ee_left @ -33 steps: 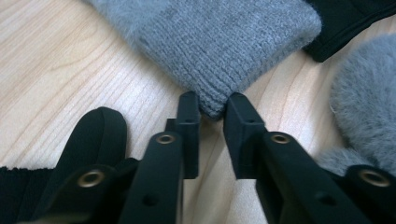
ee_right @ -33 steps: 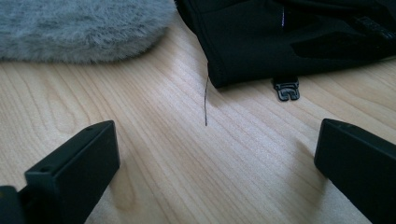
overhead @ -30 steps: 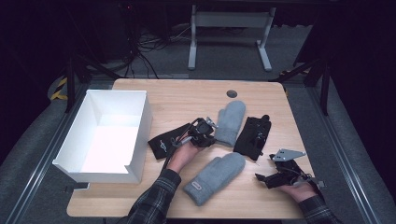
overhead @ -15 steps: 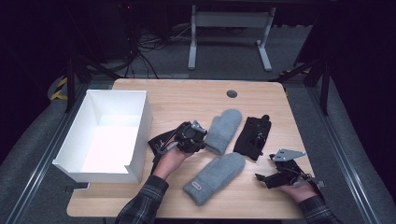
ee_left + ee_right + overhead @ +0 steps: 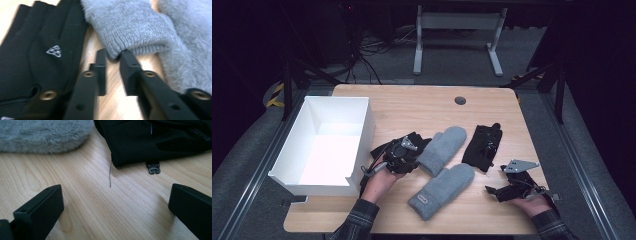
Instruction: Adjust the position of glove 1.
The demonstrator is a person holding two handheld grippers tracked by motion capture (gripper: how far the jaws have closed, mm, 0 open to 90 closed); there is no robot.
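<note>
Two grey fuzzy mittens lie mid-table: the upper mitten (image 5: 443, 146) (image 5: 130, 27) and the lower mitten (image 5: 443, 190) (image 5: 190, 50). One black glove (image 5: 412, 140) (image 5: 42, 47) lies partly under my left gripper (image 5: 413, 156) (image 5: 113, 57). Its jaws have just been opening and stand a narrow gap apart, with their tips at the upper mitten's knit cuff and not pressing on it. A second black glove (image 5: 483, 145) (image 5: 155, 137) lies to the right. My right gripper (image 5: 498, 182) (image 5: 116, 195) rests open on the wood just short of that glove, with nothing between its jaws.
A white open box (image 5: 297, 150) stands at the table's left, close beside my left hand. A round cable hole (image 5: 460, 100) sits near the far edge. The wooden table (image 5: 412, 105) has bare wood at the back. A small black clip (image 5: 153, 167) lies by the right glove.
My left gripper dragged the upper grey mitten left and toward the person, then its jaws parted from the cuff. The right gripper has stayed put.
</note>
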